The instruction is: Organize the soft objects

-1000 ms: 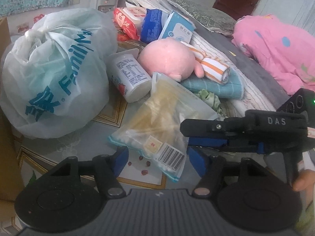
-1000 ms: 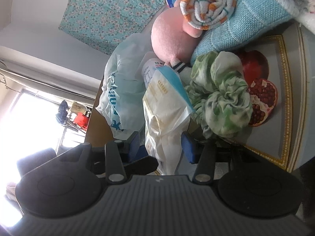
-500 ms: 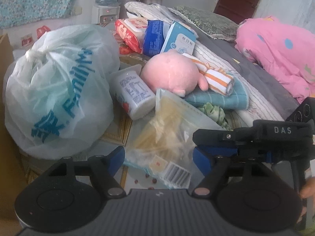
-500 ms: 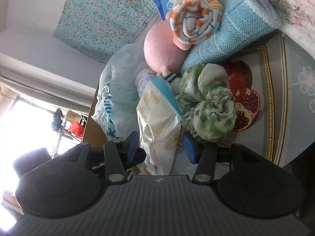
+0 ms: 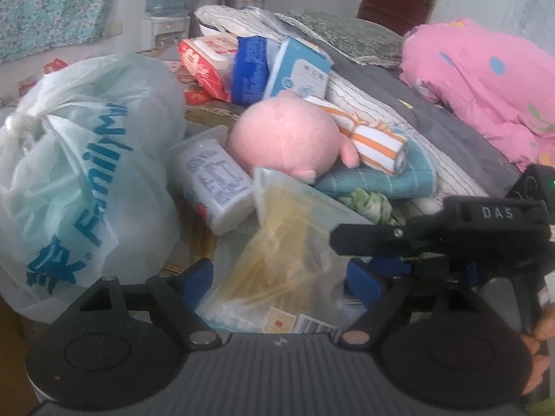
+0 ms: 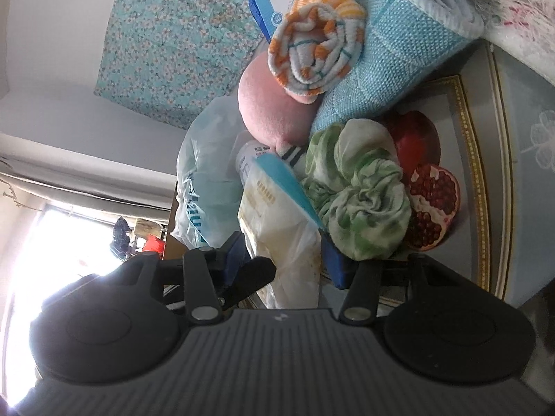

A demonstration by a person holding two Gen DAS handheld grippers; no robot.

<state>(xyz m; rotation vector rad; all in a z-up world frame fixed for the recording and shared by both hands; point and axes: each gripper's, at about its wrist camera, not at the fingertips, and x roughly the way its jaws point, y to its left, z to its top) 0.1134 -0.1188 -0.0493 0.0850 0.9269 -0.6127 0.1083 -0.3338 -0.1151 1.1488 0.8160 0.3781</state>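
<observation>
Here the pouch [image 5: 291, 242] is lying on the table [image 6: 513, 208], long axis running away from both tools, between the white bag [image 5: 79, 180] and the green cloth [image 6: 360, 204]. The right gripper [image 6: 282, 260] is apparently clamping its near end; the left gripper [image 5: 277, 277], jaws just opening, is straddling it without touching.
</observation>
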